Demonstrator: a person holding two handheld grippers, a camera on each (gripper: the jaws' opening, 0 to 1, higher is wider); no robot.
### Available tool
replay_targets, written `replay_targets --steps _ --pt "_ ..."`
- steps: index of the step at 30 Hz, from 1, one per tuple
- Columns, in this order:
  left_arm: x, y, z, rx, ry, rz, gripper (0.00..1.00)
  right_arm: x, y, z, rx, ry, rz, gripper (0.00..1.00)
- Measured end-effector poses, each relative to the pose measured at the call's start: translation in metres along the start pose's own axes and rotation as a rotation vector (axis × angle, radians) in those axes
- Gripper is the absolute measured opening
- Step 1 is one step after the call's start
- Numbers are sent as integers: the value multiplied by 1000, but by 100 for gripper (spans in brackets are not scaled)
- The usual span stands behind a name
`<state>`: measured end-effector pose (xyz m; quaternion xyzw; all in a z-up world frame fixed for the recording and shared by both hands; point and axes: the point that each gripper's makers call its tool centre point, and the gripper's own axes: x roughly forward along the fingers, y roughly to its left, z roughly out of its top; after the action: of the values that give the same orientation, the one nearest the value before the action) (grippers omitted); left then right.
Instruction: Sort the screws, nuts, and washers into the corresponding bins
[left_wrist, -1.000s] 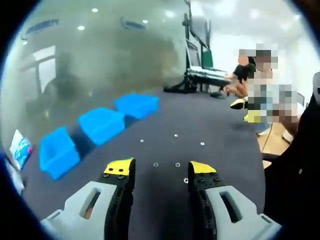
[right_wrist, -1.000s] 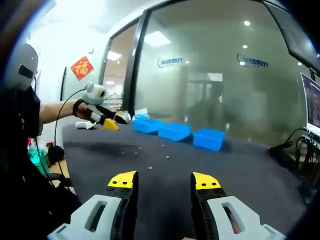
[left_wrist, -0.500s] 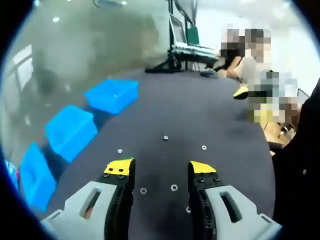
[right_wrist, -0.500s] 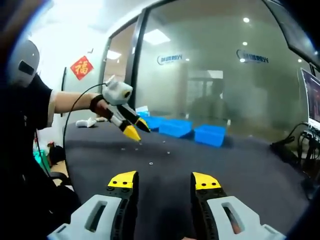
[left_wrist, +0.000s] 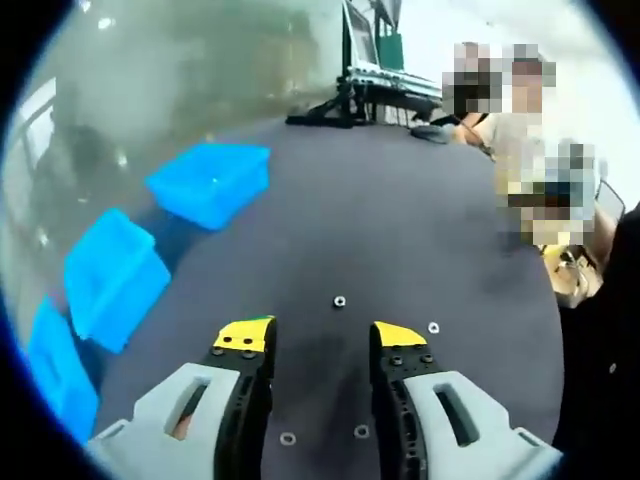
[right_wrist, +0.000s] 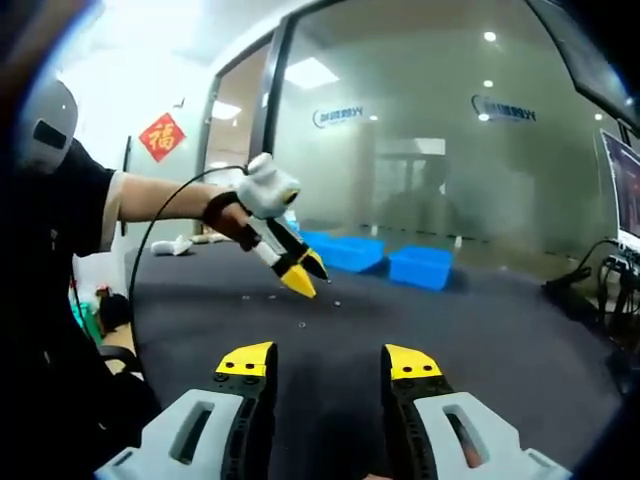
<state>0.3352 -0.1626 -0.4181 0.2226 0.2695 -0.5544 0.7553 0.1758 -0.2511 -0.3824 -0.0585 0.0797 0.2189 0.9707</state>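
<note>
In the left gripper view my left gripper (left_wrist: 320, 336) is open, its yellow-tipped jaws low over the dark table (left_wrist: 400, 220). A small nut (left_wrist: 340, 301) lies just ahead of the jaws, a washer (left_wrist: 433, 327) to the right. Two more small parts (left_wrist: 288, 438) lie between the jaws, nearer the camera. Three blue bins (left_wrist: 210, 180) line the left side. In the right gripper view my right gripper (right_wrist: 330, 360) hangs open above the table, with nothing between its jaws. The left gripper (right_wrist: 300, 275) shows there too, tilted down over scattered small parts (right_wrist: 302, 324).
A frosted glass wall (right_wrist: 430, 150) rises behind the blue bins (right_wrist: 420, 267). Screens on stands (left_wrist: 385, 75) and seated people are at the table's far end. Cables (right_wrist: 590, 285) lie at the right edge. A person's arm (right_wrist: 160, 200) holds the left gripper.
The left gripper has swung forward and down toward the loose parts in the table's middle. The right gripper has stayed in place and open.
</note>
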Motion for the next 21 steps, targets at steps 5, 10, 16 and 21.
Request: replay_targets --steps 5,10,16,21 --pt "10 -2 5 -23 -10 -9 33 0 1 0 -2 3 -2 38" --pt "20 -4 5 -37 -7 -24 30 -1 -4 -1 -5 4 0 38" --pt "27 -3 0 -46 3 -17 23 -2 -7 0 -5 1 -8 38" --pt "29 -3 2 -51 -7 -12 20 -2 -6 0 -5 1 -8 38"
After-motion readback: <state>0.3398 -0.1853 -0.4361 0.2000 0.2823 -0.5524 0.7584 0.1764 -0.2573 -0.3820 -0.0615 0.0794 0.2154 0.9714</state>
